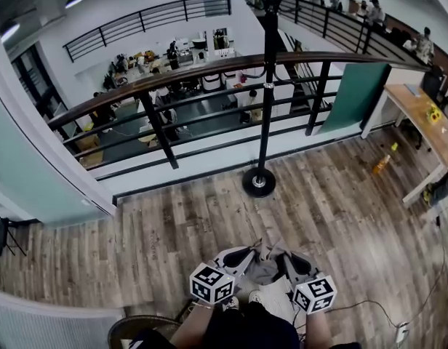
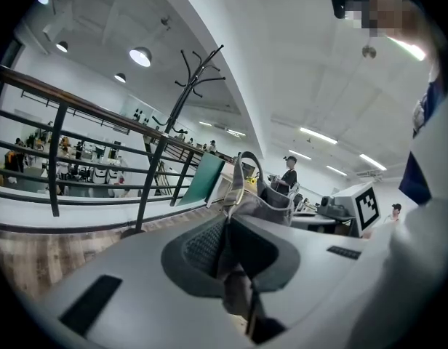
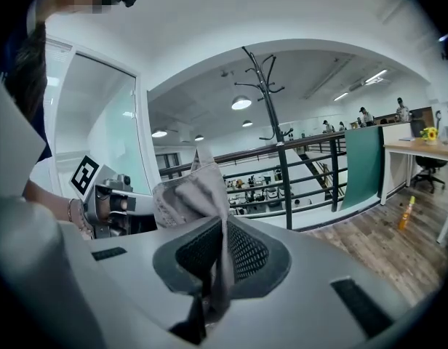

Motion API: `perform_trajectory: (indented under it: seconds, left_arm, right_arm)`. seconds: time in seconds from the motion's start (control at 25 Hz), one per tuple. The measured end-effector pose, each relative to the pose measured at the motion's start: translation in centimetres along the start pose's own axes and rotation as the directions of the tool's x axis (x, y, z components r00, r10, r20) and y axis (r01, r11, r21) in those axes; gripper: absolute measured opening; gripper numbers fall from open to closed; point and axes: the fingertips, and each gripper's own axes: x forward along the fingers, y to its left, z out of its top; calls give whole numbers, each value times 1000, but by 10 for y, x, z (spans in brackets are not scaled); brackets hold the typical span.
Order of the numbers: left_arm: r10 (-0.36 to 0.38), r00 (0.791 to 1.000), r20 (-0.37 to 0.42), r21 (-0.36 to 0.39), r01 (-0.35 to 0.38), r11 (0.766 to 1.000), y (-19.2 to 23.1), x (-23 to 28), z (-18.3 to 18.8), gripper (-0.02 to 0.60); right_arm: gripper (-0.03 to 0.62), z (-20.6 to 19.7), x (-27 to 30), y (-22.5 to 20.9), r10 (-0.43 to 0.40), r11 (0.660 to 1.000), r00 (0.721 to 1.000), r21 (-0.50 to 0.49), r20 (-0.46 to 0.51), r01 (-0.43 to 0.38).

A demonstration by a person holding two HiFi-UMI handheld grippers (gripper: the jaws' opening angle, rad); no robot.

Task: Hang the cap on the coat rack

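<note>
A grey cap (image 1: 266, 269) hangs between my two grippers, low in the head view, close to the person's body. My left gripper (image 1: 246, 255) is shut on the cap's left side; its own view shows grey fabric (image 2: 264, 203) pinched in the jaws. My right gripper (image 1: 284, 257) is shut on the right side, with cloth (image 3: 191, 195) rising from its jaws. The black coat rack (image 1: 266, 86) stands ahead by the railing, its round base (image 1: 259, 182) on the wood floor. Its hooks (image 2: 201, 67) show against the ceiling in the left gripper view and in the right gripper view (image 3: 264, 75).
A black metal railing (image 1: 173, 115) with a wooden handrail runs behind the rack, over a lower floor. A wooden table (image 1: 426, 126) stands at the right, with a yellow bottle (image 1: 382, 164) on the floor. A cable (image 1: 369, 307) lies at the lower right. People stand farther off.
</note>
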Motion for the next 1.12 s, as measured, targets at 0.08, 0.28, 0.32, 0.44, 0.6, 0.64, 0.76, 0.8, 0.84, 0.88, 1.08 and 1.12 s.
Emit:
perform_trajectory:
  seconds: [0.08, 0.28, 0.32, 0.44, 0.6, 0.64, 0.76, 0.8, 0.84, 0.88, 1.08, 1.12]
  left_arm:
    - [6, 1000, 5, 2, -6, 1000, 1, 3, 3, 29]
    - [27, 999, 34, 0, -27, 1000, 0, 10, 11, 29]
    - [33, 999, 41, -1, -33, 999, 0, 13, 13, 29]
    - [54, 997, 63, -14, -53, 998, 2, 20, 18, 29]
    - [84, 992, 98, -23, -82, 996, 3, 33, 23, 29]
    - [87, 991, 103, -25, -85, 996, 4, 36, 25, 29]
    - [90, 990, 109, -30, -88, 996, 11, 42, 27, 29]
    - [93, 990, 109, -31, -90, 995, 16, 46, 28, 29]
    - [95, 990, 108, -31, -93, 995, 22, 50, 30, 29]
    - [96, 990, 105, -31, -93, 995, 28, 56, 32, 29]
    - [65, 995, 74, -2, -65, 998, 58, 84, 47, 29]
    - [60, 996, 70, 3, -60, 998, 67, 89, 53, 29]
  right_arm:
    - [30, 3, 2, -3, 4, 1000, 1000, -3, 1, -4]
    - [37, 13, 4, -14, -4, 999, 1000, -44, 21, 4]
    - [37, 16, 5, -17, -5, 998, 1000, -55, 24, 7]
    - [37, 23, 9, -25, 3, 997, 1000, -81, 29, -1]
    - [38, 31, 13, -42, 8, 995, 999, -104, 31, -5]
    - [38, 33, 14, -45, 6, 994, 999, -105, 32, -3]
    - [38, 35, 21, -51, 1, 994, 999, -107, 34, 3]
    - [38, 37, 25, -53, -3, 994, 999, -109, 36, 7]
    - [40, 38, 30, -57, -9, 994, 999, -109, 38, 13]
    - [38, 40, 35, -62, -18, 994, 999, -108, 41, 23]
    - [38, 54, 69, -81, -51, 995, 997, -89, 51, 55]
    - [38, 58, 78, -85, -58, 994, 997, -87, 55, 63]
